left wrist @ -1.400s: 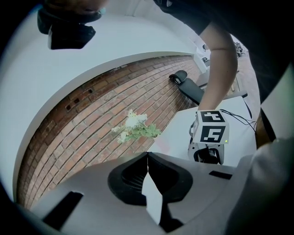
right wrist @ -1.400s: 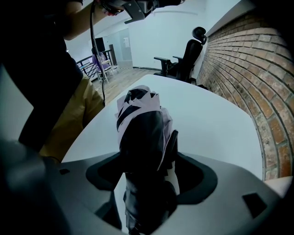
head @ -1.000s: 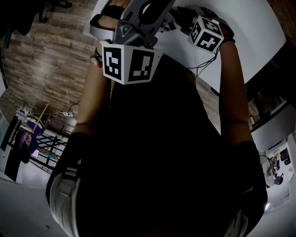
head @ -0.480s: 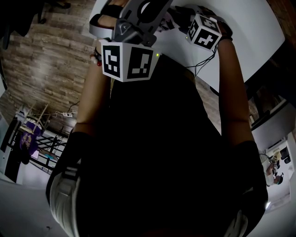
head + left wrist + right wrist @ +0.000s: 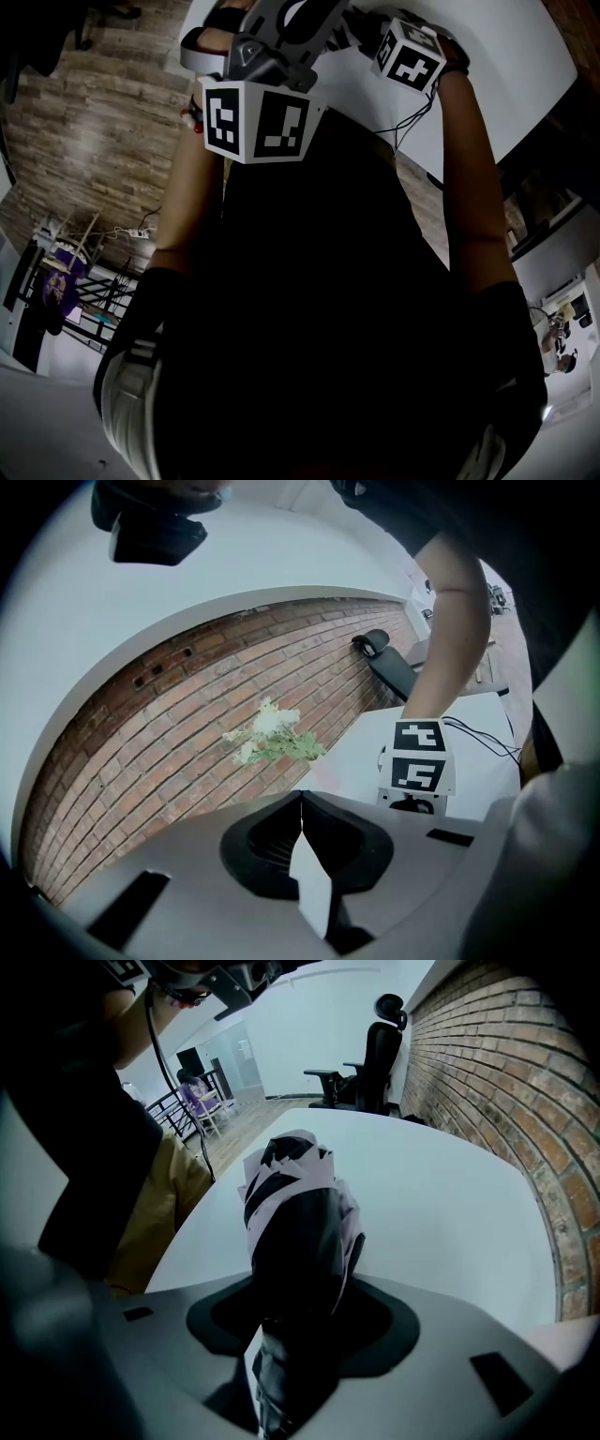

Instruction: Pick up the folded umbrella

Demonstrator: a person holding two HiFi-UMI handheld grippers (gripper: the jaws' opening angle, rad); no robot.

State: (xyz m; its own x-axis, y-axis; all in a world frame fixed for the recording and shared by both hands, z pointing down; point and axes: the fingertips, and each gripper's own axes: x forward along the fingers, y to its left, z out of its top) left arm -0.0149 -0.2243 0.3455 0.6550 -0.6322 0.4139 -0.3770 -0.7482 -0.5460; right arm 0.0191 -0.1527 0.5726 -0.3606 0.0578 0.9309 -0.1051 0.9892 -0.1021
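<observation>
The right tongs [image 5: 298,1321] are seen closed in on the folded umbrella [image 5: 295,1213], their jaws having just been drawn closer together. They are now held only partly spread, because the bundle fills the whole gap between them. The umbrella's black and pale patterned cloth is pinched low down on both sides. The rest of it is seen running away from the tongs over the white tabletop [image 5: 441,1204]. Whether the far end is resting on that surface cannot be told. A brick wall [image 5: 525,1101] is seen along the right of the tabletop, and a black office chair [image 5: 375,1049] is placed at its far end. The left tongs [image 5: 302,797] are pressed together with nothing between them (only a thin slit and a wedge of white tabletop are shown between the jaws). They are held well apart from the umbrella and pointed towards the brick wall, where a small bunch of white and green flowers [image 5: 272,735] is seen. The marker cube [image 5: 419,766] of the right tongs is seen just to the right of them, above the tabletop. In the head view both tongs are held out at the far edge of the picture, the left nearer and the right over the tabletop.
</observation>
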